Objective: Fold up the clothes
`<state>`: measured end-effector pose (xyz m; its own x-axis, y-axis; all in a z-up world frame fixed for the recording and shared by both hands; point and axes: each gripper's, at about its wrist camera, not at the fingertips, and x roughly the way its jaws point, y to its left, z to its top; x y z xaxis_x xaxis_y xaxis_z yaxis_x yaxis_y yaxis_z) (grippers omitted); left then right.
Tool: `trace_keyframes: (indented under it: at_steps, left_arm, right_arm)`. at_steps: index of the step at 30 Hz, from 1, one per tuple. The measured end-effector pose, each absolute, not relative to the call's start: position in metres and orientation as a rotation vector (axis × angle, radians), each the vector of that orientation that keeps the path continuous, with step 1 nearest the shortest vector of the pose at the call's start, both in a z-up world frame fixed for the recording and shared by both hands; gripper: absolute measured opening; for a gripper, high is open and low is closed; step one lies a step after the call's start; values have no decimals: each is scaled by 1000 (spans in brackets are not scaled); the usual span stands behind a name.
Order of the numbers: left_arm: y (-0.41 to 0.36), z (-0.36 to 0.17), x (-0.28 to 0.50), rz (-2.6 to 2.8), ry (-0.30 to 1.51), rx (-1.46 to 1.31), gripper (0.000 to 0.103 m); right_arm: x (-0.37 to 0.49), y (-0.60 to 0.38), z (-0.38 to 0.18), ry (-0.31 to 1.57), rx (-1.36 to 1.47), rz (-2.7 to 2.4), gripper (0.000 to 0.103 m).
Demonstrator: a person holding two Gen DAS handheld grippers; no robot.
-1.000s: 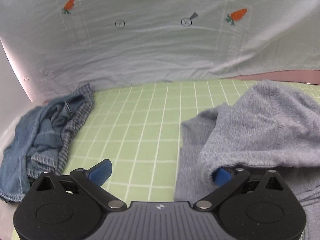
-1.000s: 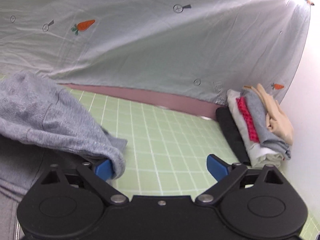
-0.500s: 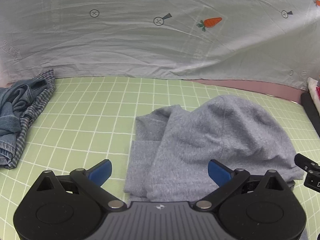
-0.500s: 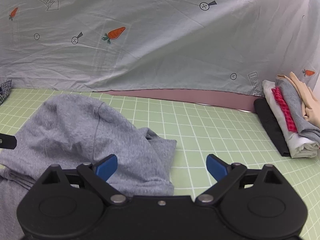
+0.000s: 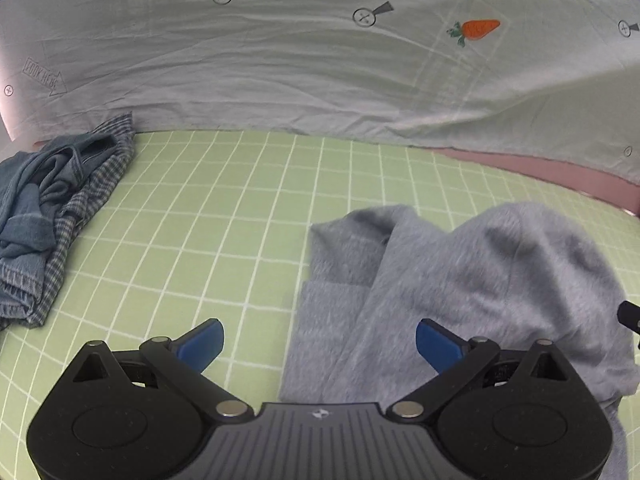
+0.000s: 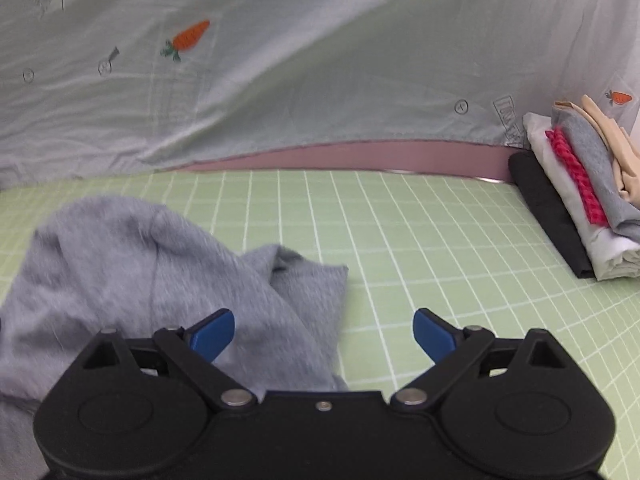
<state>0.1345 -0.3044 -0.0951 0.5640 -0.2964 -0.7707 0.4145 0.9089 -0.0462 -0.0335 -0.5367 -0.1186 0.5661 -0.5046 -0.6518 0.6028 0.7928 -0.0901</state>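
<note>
grey fleece garment (image 5: 472, 280) lies rumpled on the green grid mat (image 5: 224, 216) — humped in the middle, not flat. left gripper (image 5: 318, 342) hovers at its left edge, jaws wide, gripping nothing; right gripper (image 6: 324, 332) likewise spread, empty, at its right edge. crumpled denim and checked clothes (image 5: 52, 208) sit far left (unfolded); a folded stack (image 6: 576, 196) far right — carrot-print sheet (image 6: 280, 64) behind.

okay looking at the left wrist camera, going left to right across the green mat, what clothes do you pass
Crumpled denim and checked pile → bare green grid mat → loose grey garment, not yet folded.
</note>
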Motion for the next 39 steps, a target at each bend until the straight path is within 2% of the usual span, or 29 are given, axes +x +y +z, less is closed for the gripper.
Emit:
trace_keyframes:
  at_steps: [6, 12, 15, 23, 30, 34, 39]
  left_arm:
    - [-355, -106, 161, -464, 830, 219, 101]
    - [-376, -148, 181, -394, 925, 226, 103]
    - [-369, -152, 184, -403, 936, 183, 103]
    - [-345, -125, 172, -377, 918, 151, 103]
    - [-326, -135, 165, -335, 970, 93, 103]
    - [-318, -104, 152, -357, 893, 90, 103]
    - [-279, -88, 114, -358, 895, 68, 103]
  right_arm:
    - [8, -545, -119, 650, 120, -644, 97]
    - [43, -560, -163, 755, 121, -661, 98]
    - [43, -565, -173, 767, 165, -659, 100]
    - [15, -550, -146, 690, 176, -646, 100]
    - [2, -544, -162, 770, 205, -628, 101]
    - [-3, -539, -136, 732, 138, -626, 101]
    - [-44, -533, -111, 673, 150, -628, 101]
